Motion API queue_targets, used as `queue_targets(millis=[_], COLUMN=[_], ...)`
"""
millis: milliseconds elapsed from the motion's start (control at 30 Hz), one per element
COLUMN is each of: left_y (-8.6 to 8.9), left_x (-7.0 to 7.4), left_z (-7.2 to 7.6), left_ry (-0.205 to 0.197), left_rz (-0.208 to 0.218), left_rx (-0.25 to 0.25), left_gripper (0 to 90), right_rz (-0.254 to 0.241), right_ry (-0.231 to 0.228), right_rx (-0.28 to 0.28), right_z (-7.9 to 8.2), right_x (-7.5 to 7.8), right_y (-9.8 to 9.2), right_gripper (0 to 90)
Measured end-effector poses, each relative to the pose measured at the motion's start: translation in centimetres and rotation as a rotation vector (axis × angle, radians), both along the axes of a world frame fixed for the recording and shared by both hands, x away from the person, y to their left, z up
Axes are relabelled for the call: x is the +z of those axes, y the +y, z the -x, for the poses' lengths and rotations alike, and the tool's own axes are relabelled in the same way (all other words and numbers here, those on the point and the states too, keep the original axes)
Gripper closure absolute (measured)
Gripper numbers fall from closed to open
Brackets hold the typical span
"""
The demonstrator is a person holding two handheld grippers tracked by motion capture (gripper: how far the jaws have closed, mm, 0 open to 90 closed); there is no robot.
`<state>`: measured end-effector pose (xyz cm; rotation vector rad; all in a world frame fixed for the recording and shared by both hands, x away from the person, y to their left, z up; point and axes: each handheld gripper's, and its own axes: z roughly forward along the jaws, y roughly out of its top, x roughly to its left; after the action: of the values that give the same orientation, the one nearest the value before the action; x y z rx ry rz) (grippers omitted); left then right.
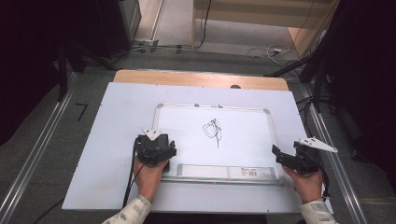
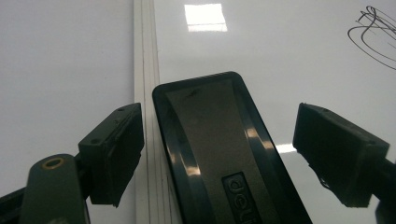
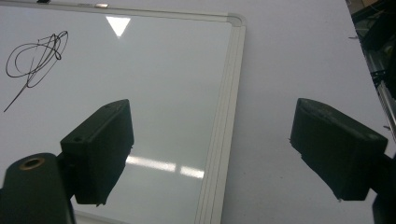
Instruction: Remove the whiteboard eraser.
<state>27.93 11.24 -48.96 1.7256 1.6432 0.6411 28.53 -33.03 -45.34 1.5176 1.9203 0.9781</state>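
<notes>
— Grey floor with cables runs behind your table, and a pale sheet covers its top. What lies on it?

— Your whiteboard, flat in its silver frame, with a black scribble near the middle and a long white tray strip along its near edge.

— Where is your left gripper?

— Over the board's near left corner. Its jaws stand open on either side of the black eraser, which lies on the board just beside the left frame rail. The pads have not met its sides; a gap shows on both.

— And your right gripper?

— At the board's right edge, jaws wide apart and holding nothing. They straddle the frame rail, one pad over the board, the other over the sheet.
</notes>
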Motion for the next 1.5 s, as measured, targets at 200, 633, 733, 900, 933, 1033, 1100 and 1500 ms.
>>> queue_targets(millis=[200,633,733,900,933,1033,1100,1500], left_y=[-0.2,-0.4,-0.4,-0.9,-0.9,-0.9,-1.0,-1.6], left_x=[-0.2,-0.7,-0.6,-0.6,-0.6,-0.6,-0.6,-0.9], left_z=[-0.1,-0.5,-0.5,-0.3,-0.3,-0.2,-0.2,0.0], left_ry=[0.015,0.035,0.037,0.042,0.042,0.041,0.038,0.013], left_rz=[-0.005,-0.039,-0.039,-0.032,-0.034,-0.024,-0.021,-0.062], left_rx=[-0.01,-0.021,-0.035,-0.051,-0.051,-0.045,-0.038,-0.043], left_gripper=[21.2,31.7,32.5,37.2,37.2,37.1,37.0,40.6], right_rz=[0.001,0.002,0.004,0.005,0.005,0.005,0.005,0.005], right_ry=[-0.002,-0.002,-0.002,-0.002,-0.002,-0.003,-0.002,-0.003], right_rx=[0.0,0.0,0.0,-0.001,-0.001,-0.001,-0.002,-0.001], right_z=[0.0,0.0,0.0,0.0,0.0,0.0,0.0,0.1], right_x=[0.0,0.0,0.0,0.0,0.0,0.0,0.0,0.0], right_y=[0.0,0.0,0.0,0.0,0.0,-0.1,-0.1,-0.1], right_gripper=[11.9,12.0,12.0,12.2,12.2,12.2,12.2,12.2])
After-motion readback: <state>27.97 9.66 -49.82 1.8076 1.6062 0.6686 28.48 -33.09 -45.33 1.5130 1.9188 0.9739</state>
